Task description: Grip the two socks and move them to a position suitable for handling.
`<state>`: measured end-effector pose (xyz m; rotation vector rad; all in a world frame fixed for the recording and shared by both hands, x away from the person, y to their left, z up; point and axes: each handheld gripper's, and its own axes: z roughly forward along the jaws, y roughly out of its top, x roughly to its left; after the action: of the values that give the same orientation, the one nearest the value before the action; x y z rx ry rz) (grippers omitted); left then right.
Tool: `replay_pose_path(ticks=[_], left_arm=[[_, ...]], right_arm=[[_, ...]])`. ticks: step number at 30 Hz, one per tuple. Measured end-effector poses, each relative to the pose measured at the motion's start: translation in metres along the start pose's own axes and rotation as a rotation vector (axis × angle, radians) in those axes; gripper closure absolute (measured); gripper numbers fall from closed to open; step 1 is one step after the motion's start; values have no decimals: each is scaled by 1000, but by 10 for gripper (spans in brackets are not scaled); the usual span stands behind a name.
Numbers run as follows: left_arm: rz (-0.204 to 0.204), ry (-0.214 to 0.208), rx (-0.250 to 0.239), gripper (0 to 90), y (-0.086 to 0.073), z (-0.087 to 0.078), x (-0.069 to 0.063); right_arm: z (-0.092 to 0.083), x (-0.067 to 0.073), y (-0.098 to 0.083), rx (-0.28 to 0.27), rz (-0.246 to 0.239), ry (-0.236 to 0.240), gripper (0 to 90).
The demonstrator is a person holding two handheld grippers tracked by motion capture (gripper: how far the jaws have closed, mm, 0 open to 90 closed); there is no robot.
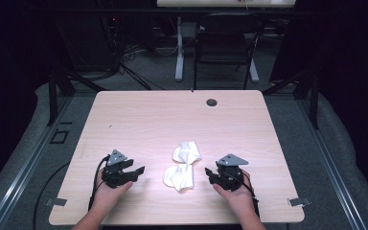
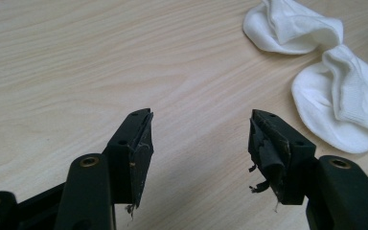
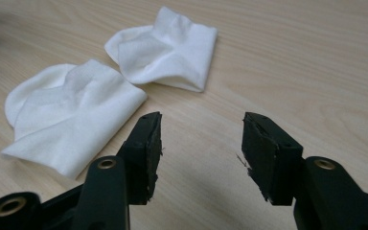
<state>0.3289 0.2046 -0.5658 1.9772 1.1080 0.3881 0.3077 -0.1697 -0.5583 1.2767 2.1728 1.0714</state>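
You're at the start: both grippers rest low on the table [image 1: 124, 110], nothing picked up yet. Two white socks [image 1: 182, 165] lie between them near the front edge, touching each other: the near sock [image 1: 178, 178] and the far sock [image 1: 186, 152].

Left gripper [image 1: 138, 170]: jaws wide open, empty, only bare wood between them; socks sit off to its right in the left gripper view. Right gripper [image 1: 208, 171]: jaws wide open, empty; near sock [image 3: 72, 124] lies just beside its left jaw, not touching as far as I can tell.

Next move, my read: close in on a sock each, get a pad under an edge, pinch thin fabric flat on wood.

No brands, labels or readable writing anywhere.
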Motion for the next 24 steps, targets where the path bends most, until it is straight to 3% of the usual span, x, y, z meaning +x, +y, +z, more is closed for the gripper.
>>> replay_pose_path(ticks=[4, 8, 12, 21, 24], left_arm=[[12, -16, 4, 412, 2, 4, -2], [41, -37, 27, 415, 0, 7, -5], [61, -76, 3, 426, -1, 6, -10], [86, -85, -17, 434, -2, 5, -14], [83, -75, -24, 447, -2, 3, -16]], right_arm=[[4, -1, -1, 28, 1, 5, 497], [5, -2, 0, 30, 44, 17, 517], [10, 1, 2, 35, 55, 36, 542], [13, 11, 5, 41, 33, 62, 578], [13, 20, 7, 19, 30, 89, 592]])
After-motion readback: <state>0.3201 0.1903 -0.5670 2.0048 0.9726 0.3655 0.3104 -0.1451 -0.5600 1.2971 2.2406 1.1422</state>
